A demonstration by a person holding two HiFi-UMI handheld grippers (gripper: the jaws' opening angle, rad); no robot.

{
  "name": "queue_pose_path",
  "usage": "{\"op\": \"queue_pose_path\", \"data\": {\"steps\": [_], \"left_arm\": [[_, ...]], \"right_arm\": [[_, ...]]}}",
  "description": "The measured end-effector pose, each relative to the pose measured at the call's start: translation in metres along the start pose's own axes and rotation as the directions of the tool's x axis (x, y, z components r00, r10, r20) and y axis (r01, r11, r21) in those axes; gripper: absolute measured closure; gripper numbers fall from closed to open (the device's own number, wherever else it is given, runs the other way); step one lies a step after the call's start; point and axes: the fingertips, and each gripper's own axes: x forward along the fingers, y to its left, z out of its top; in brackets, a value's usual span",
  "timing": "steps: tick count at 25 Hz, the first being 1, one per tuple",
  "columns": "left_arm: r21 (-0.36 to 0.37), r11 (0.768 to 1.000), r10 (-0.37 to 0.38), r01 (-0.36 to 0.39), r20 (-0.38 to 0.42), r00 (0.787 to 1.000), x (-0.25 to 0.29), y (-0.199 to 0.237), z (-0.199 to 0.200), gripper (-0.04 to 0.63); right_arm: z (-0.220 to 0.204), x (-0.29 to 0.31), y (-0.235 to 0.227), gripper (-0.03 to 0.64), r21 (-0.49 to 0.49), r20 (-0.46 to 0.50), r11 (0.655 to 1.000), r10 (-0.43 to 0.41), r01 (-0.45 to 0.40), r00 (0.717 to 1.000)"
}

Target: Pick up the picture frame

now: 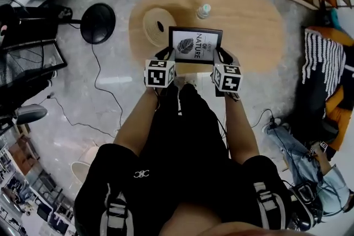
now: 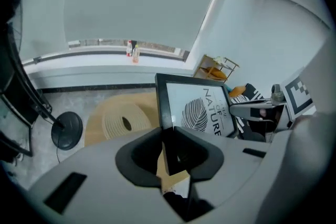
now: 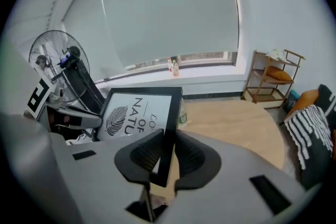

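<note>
Currently both tongs are clamped on the picture frame, one on each side.

Left tongs: the left gripper view shows the dark pads closed on the frame's black left edge, with the edge running straight down between them.

Right tongs: the right gripper view shows the ribbed pads pressed on the frame's black right edge in the same manner.

Frame: black border, white print with a grey leaf and the words "OF NATURE". It is carried between the two tongs in front of the person, over the near part of the oval wooden bench, with its face turned up toward the head camera. Whether its lower edge touches the bench top cannot be made out.

Also on the bench: a pale ribbed ring just beyond the frame's left corner, and a small clear bottle just beyond its top edge. Neither touches the frame.

On the floor: a round black stand base left of the bench, with a cable trailing from it.
</note>
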Motion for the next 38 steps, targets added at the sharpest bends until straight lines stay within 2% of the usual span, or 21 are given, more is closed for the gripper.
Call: {"op": "queue_pose_path", "data": {"steps": [4,7,11,15,21,24,30,34,38], "left_arm": [[0.041,0.999,0.019,-0.024,0.127,0.992,-0.073,-0.023,0.059,0.509],[0.078,0.995,0.033,-0.054,0.247,0.968,-0.132,-0.038,0.103,0.509],[0.126,0.987,0.046,-0.105,0.401,0.915,-0.201,-0.049,0.166,0.511],[0.183,0.976,0.007,-0.119,0.52,0.854,-0.262,-0.072,0.218,0.509],[0.24,0.956,-0.03,-0.169,0.651,0.758,-0.34,-0.1,0.27,0.509],[0.261,0.948,-0.049,-0.182,0.685,0.727,-0.368,-0.112,0.281,0.506],[0.295,0.931,-0.071,-0.213,0.721,0.69,-0.402,-0.129,0.288,0.5],[0.274,0.941,-0.063,-0.199,0.719,0.692,-0.406,-0.13,0.286,0.5],[0.269,0.944,-0.061,-0.189,0.71,0.702,-0.404,-0.126,0.286,0.5]], "right_arm": [[0.067,-0.073,0.017,0.531,-0.021,0.16,1.0,-0.014,0.018,0.987],[0.117,-0.127,0.032,0.532,-0.046,0.293,0.999,0.004,0.01,0.956],[0.187,-0.188,0.054,0.532,-0.098,0.46,0.995,0.046,-0.001,0.887],[0.242,-0.252,0.065,0.532,-0.13,0.585,0.991,0.065,0.014,0.809],[0.297,-0.328,0.081,0.534,-0.144,0.705,0.988,0.068,0.048,0.706],[0.315,-0.355,0.086,0.534,-0.151,0.736,0.986,0.068,0.065,0.674],[0.334,-0.387,0.092,0.535,-0.168,0.764,0.983,0.082,0.075,0.64],[0.335,-0.395,0.095,0.535,-0.176,0.769,0.982,0.091,0.073,0.632],[0.331,-0.389,0.095,0.535,-0.163,0.763,0.985,0.087,0.06,0.641]]}}
